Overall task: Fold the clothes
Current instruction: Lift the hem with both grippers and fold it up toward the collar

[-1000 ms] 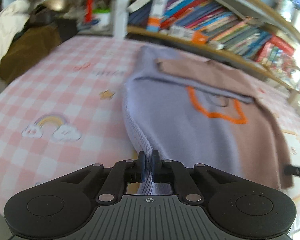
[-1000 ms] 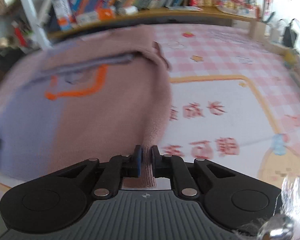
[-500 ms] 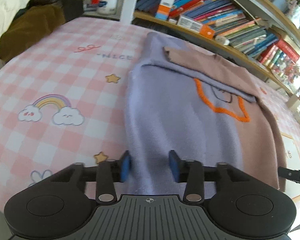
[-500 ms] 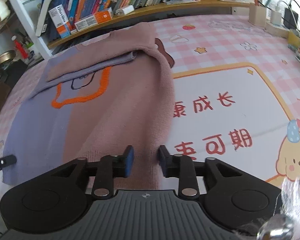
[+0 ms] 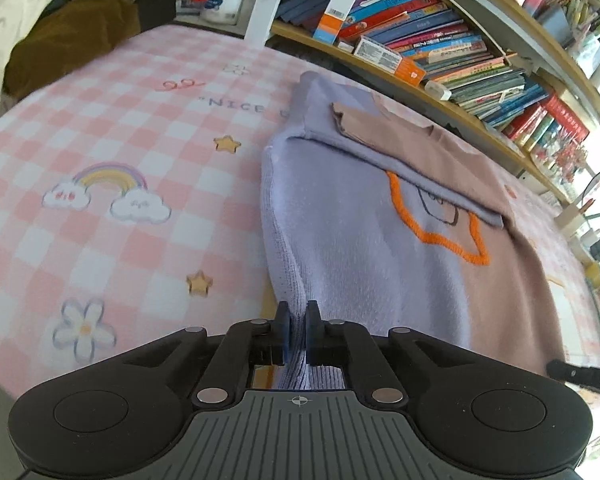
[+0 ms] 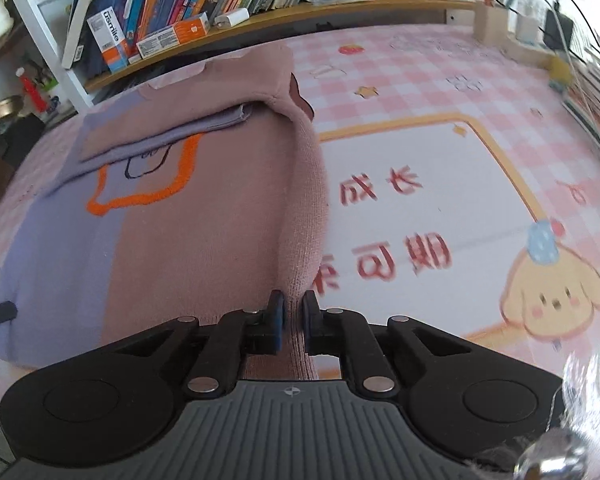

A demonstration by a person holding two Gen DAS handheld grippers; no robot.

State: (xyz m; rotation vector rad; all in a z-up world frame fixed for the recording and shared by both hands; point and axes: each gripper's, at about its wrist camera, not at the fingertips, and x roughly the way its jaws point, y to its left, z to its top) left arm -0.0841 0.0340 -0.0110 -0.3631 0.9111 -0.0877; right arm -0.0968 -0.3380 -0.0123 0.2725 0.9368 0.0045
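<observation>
Two grippers, both mine, each pinching a near hem corner of one sweater (image 5: 352,248): left gripper (image 5: 298,334) on lilac, right gripper (image 6: 292,322) on pink. Sweater lies flat on the checked tablecloth (image 5: 112,136), sleeves folded across.

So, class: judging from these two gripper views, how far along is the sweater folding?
Done: both sleeves lie folded across the sweater. In hand: the left gripper pinches the lilac hem corner and the right gripper pinches the brown hem corner. Left: folding the hem up toward the collar on the pink checked cloth.
</observation>
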